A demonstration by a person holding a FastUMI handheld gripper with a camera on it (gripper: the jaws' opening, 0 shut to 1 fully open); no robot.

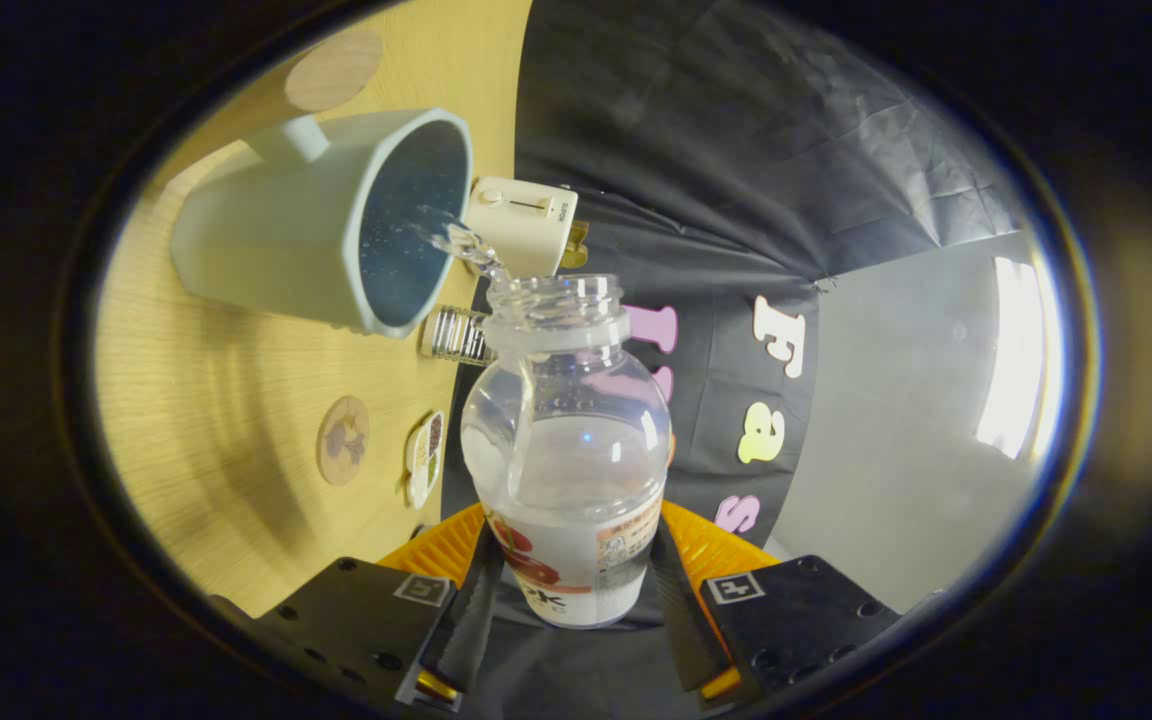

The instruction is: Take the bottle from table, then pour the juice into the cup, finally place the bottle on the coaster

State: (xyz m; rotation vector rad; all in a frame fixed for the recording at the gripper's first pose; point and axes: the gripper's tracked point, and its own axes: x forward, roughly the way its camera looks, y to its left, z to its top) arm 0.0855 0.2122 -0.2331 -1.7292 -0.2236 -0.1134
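Observation:
My gripper (570, 590) is shut on a clear plastic bottle (566, 450), both fingers pressing its labelled lower body. The bottle is uncapped and tipped over, its mouth pointing at the pale blue-grey cup (326, 220) just beyond it. A thin stream of clear liquid (466, 245) runs from the mouth into the cup's dark inside. The cup stands on the light wooden table (216, 430). A round wooden coaster (333, 68) lies on the table past the cup's handle side.
A second round coaster with a printed motif (343, 440) and a small round patterned disc (425, 458) lie on the table near the bottle. A white toaster-like box (524, 222) and a ribbed clear object (454, 335) sit at the table's edge by the black cloth wall.

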